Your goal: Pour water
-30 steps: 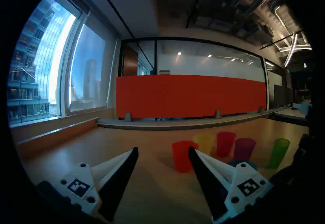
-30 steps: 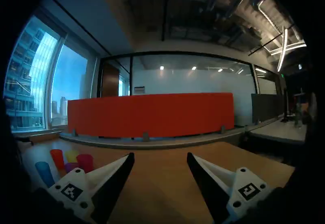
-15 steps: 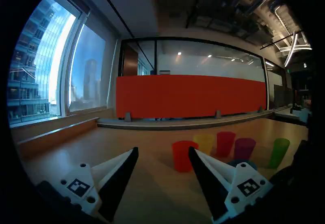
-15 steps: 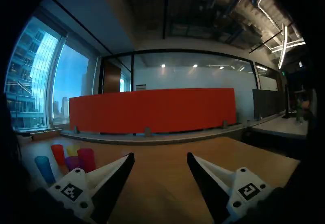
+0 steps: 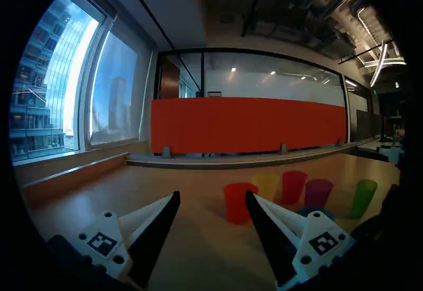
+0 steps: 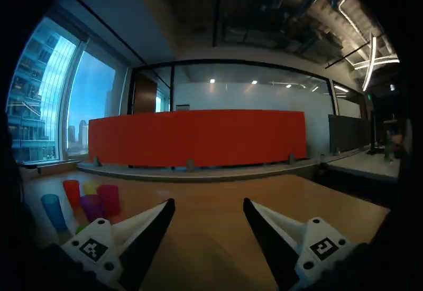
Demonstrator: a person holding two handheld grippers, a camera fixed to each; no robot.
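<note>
Several coloured plastic cups stand in a cluster on the wooden table. In the left gripper view an orange-red cup [image 5: 236, 202] is nearest, just left of the right finger, with a yellow cup [image 5: 266, 185], a red cup [image 5: 292, 186], a purple cup [image 5: 318, 192] and a green cup [image 5: 364, 197] beyond. My left gripper [image 5: 211, 195] is open and holds nothing. In the right gripper view the cluster sits far left: blue cup [image 6: 52, 212], red cup [image 6: 71, 192], magenta cup [image 6: 109, 199], purple cup [image 6: 91, 206]. My right gripper [image 6: 208, 202] is open over bare table.
An orange partition [image 5: 248, 124] runs along the table's far edge. Tall windows [image 5: 53, 90] and a wooden sill lie to the left. A second desk [image 6: 365, 167] stands at the right past the table's edge.
The right gripper's view has shifted a little, so the cups sit higher and slightly farther right in it. The left gripper has stayed still. Both stay open.
</note>
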